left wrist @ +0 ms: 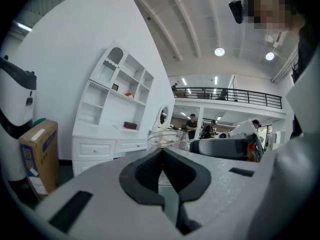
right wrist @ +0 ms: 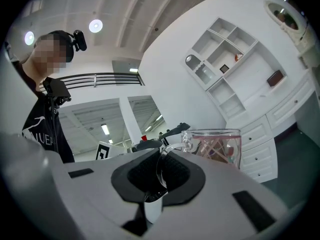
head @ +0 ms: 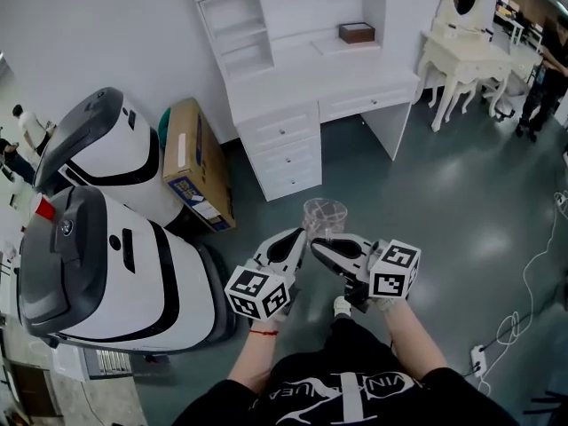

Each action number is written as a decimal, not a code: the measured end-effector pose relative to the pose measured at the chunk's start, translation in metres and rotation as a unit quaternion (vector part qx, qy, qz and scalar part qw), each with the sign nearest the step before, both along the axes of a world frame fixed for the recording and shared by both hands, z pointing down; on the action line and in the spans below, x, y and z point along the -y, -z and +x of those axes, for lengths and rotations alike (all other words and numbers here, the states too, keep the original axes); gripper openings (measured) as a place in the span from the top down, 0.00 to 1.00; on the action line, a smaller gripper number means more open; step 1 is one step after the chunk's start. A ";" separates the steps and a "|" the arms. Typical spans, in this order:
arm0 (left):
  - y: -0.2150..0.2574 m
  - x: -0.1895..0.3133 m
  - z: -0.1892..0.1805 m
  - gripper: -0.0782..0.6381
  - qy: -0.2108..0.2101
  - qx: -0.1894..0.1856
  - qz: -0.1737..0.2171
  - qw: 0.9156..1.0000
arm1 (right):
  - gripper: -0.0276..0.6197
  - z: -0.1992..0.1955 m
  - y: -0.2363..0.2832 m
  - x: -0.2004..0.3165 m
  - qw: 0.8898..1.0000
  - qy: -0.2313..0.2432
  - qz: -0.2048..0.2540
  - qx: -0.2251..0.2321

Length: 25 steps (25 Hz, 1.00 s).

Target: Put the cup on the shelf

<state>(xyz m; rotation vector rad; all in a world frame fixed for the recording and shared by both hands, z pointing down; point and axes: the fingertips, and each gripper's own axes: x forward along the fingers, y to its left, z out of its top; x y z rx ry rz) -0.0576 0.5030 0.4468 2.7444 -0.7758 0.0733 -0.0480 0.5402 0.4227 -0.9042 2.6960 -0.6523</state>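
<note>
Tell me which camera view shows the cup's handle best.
The right gripper view: the clear handle curves close up between the right gripper's shut jaws, joined to the cup. The head view shows the cup from above, its handle too small to make out. The left gripper view catches only the rim.

Bright, even indoor light from round ceiling lamps (left wrist: 219, 51), soft sheen on the glossy grey floor (head: 461, 193), weak shadows, head view sharp, both gripper views fisheye-bent with black vignetted corners, small glints on the clear cup (right wrist: 215, 146).
</note>
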 end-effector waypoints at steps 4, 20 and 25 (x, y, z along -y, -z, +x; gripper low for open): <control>0.006 0.046 0.022 0.88 0.012 -0.005 0.002 1.000 | 0.94 0.022 0.006 0.047 1.000 0.008 0.003 -0.004; -0.002 0.176 0.073 0.88 0.059 -0.016 0.000 0.998 | 0.94 0.076 -0.001 0.177 0.999 0.049 0.000 -0.019; -0.008 0.195 0.073 0.88 0.078 -0.015 -0.005 0.997 | 0.94 0.077 -0.007 0.197 0.998 0.065 -0.004 -0.015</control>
